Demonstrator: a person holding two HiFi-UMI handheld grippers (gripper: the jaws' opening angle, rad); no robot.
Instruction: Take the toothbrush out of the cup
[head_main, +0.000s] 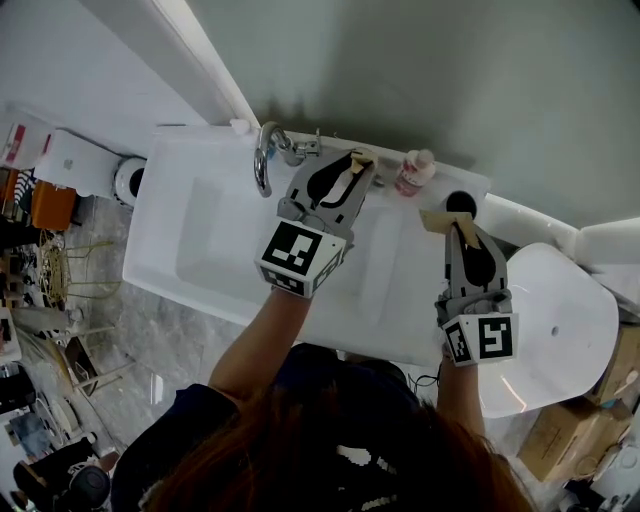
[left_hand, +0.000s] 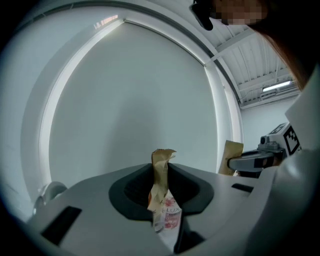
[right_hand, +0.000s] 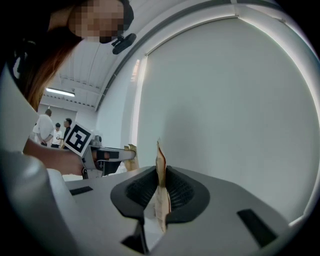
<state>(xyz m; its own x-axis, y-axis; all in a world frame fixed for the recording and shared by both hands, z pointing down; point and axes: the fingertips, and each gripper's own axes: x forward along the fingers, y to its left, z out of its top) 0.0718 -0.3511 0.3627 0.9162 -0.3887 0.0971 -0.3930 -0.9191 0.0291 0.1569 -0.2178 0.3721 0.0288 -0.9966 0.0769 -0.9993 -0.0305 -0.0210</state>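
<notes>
- Gripping a crumpled printed sachet (left_hand: 168, 216), the left tool (left_hand: 161, 175) is clamped on it. The right tool (right_hand: 161, 187) pinches a flat brown paper sleeve (right_hand: 161, 167), probably the wrapped toothbrush, just short of the cup (head_main: 461, 203).
- The sleeve looks light, thin and crushable, so hold it mid-length, gently.
- Only the head view shows the cup, a dark mouth beyond the right tool; the gripper views show the grips.

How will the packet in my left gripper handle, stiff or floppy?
Probably floppy: the packet looks crumpled and bends above the left gripper. Likely light, since a pinch holds it upright. Its glossy printed part may be slippery.
</notes>
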